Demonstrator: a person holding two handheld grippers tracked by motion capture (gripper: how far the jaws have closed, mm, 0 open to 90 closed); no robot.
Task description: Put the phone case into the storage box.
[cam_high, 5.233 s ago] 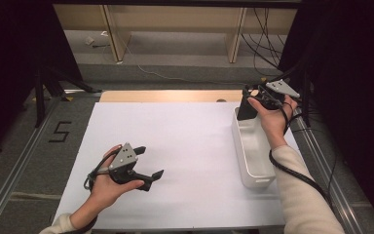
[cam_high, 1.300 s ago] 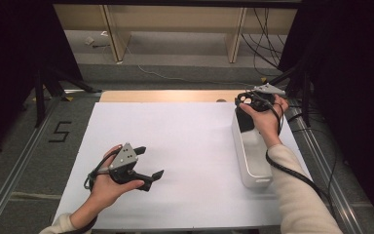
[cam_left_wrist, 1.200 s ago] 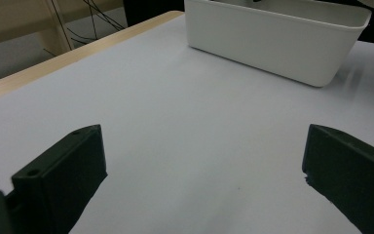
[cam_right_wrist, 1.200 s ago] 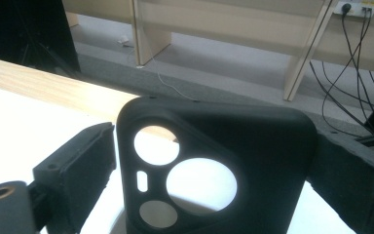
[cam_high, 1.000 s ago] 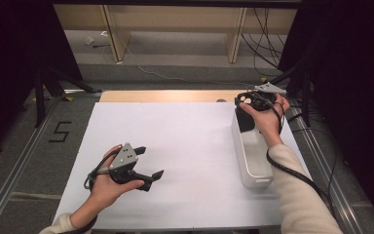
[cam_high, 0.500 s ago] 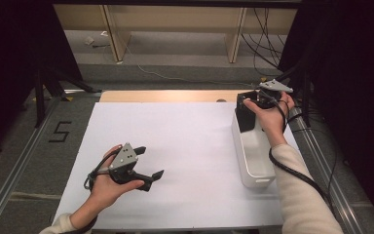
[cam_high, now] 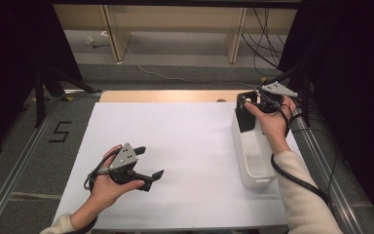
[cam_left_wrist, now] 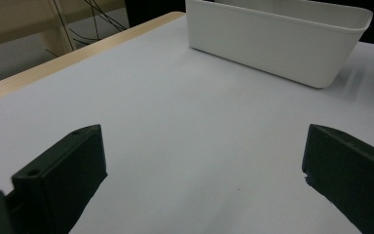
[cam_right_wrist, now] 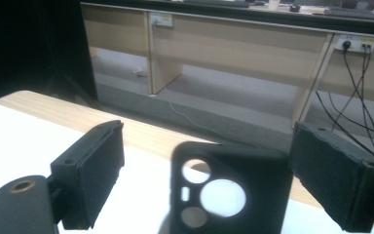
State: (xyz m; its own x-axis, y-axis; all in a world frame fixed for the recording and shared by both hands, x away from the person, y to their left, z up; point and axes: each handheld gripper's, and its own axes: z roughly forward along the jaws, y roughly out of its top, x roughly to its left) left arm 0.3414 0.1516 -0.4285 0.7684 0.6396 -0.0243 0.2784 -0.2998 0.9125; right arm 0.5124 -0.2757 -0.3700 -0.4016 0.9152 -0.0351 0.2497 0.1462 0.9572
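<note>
A black phone case with camera cut-outs stands upright at the far end of the white bin. My right gripper hovers by it, jaws around the case. Its jaws have just been closing a little, but a gap still shows between the left pad and the case, so the grip is open. My left gripper rests on the white tabletop at the near left, open and with nothing between its jaws.
The long white bin lies along the table's right side. A wooden strip edges the far side of the table. Beyond it are floor, cables and cabinet legs. Metal rails run along both sides.
The right hand has risen slightly and moved back from the bin's far end, leaving the black case more exposed. The left hand has stayed put.
</note>
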